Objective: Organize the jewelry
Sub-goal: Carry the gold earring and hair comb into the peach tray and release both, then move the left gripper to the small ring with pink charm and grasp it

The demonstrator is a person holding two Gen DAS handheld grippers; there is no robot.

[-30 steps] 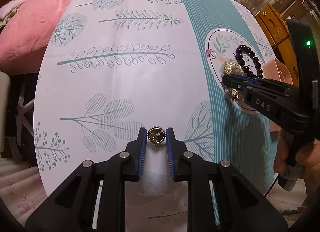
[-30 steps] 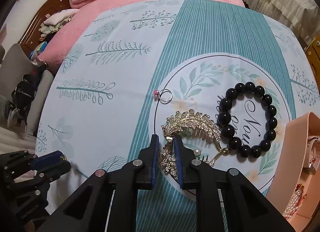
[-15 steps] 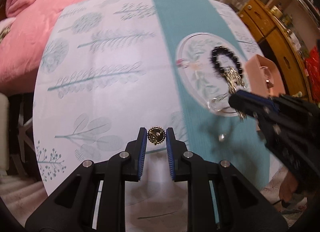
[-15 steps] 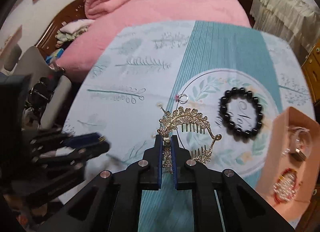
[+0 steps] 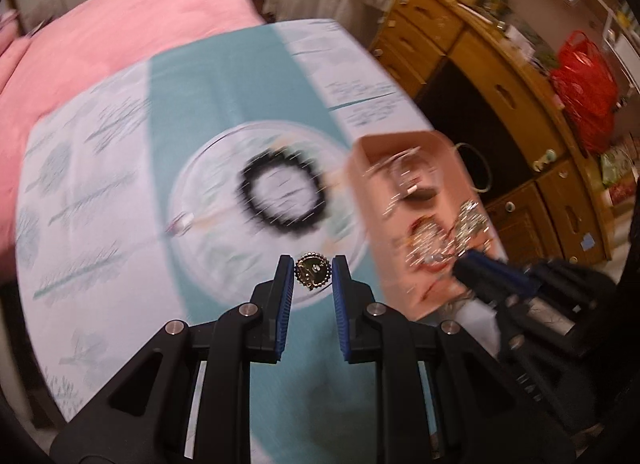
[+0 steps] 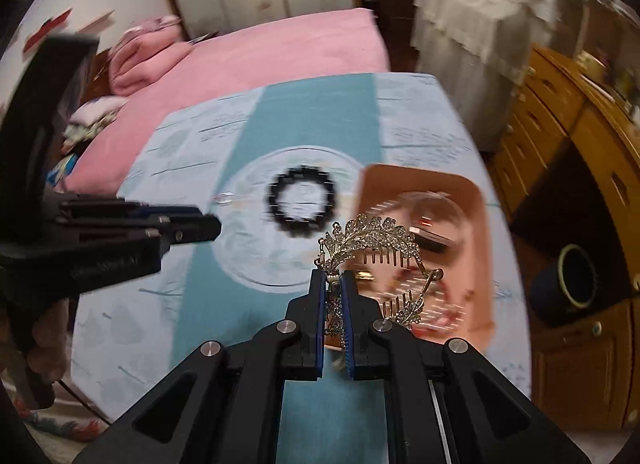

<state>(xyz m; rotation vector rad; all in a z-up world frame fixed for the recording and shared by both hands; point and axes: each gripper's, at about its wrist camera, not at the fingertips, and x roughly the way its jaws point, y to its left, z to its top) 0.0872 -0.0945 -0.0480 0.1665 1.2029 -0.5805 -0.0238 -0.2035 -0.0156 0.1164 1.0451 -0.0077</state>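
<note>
Right wrist: right gripper (image 6: 333, 284) fingers pinch gold hair comb (image 6: 372, 240) above pink tray (image 6: 482, 199) edge; left gripper (image 5: 313, 268) pinches round brooch (image 5: 313, 268).

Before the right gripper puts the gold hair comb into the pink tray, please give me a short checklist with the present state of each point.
1. Right gripper shut on the gold hair comb: ok.
2. Comb lifted off the tablecloth, hanging in front of the pink tray: ok.
3. Free room in the tray: cannot tell, its contents are blurred.
4. Left gripper shut on the small round gold piece: ok.
5. Left gripper apart from the tray: ok.
6. Black bead bracelet and the small ring lie on the cloth, outside the tray: not ok.
</note>
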